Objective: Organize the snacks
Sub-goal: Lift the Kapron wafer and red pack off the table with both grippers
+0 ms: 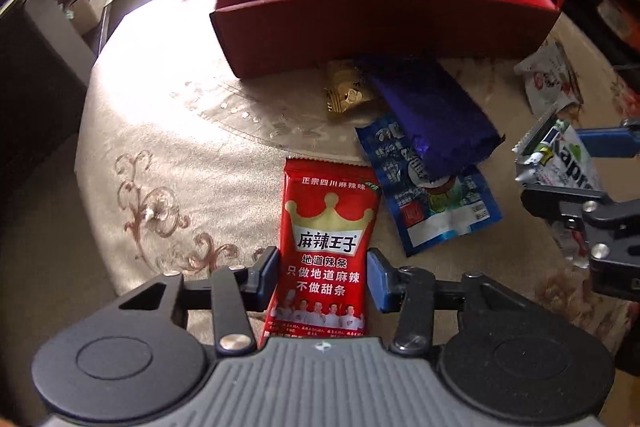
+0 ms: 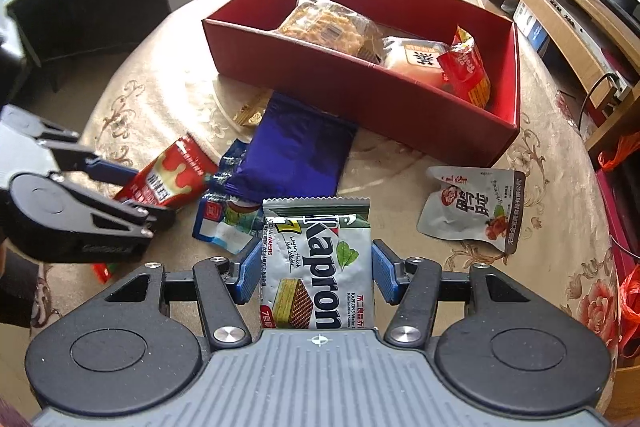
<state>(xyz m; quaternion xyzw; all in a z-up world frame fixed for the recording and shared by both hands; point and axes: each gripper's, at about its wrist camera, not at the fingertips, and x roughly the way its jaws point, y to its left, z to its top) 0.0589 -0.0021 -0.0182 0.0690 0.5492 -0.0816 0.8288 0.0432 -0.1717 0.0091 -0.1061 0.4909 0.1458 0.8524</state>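
Left tool point(image 1: 323, 273) grips the red spicy-strip packet point(image 1: 326, 247) at lower centre of the left view; right tool point(image 2: 316, 273) grips the Kapron wafer packet point(image 2: 320, 263), lower centre of the right view. Red box point(image 2: 360, 95), upper centre, holds several snacks. Purple packet point(image 2: 294, 151) lies on the desk point(image 2: 460, 155) just below the box, apparently touching its wall.

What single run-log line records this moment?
left gripper: holds red spicy-strip packet | right gripper: holds Kapron wafer packet | red box: partly filled
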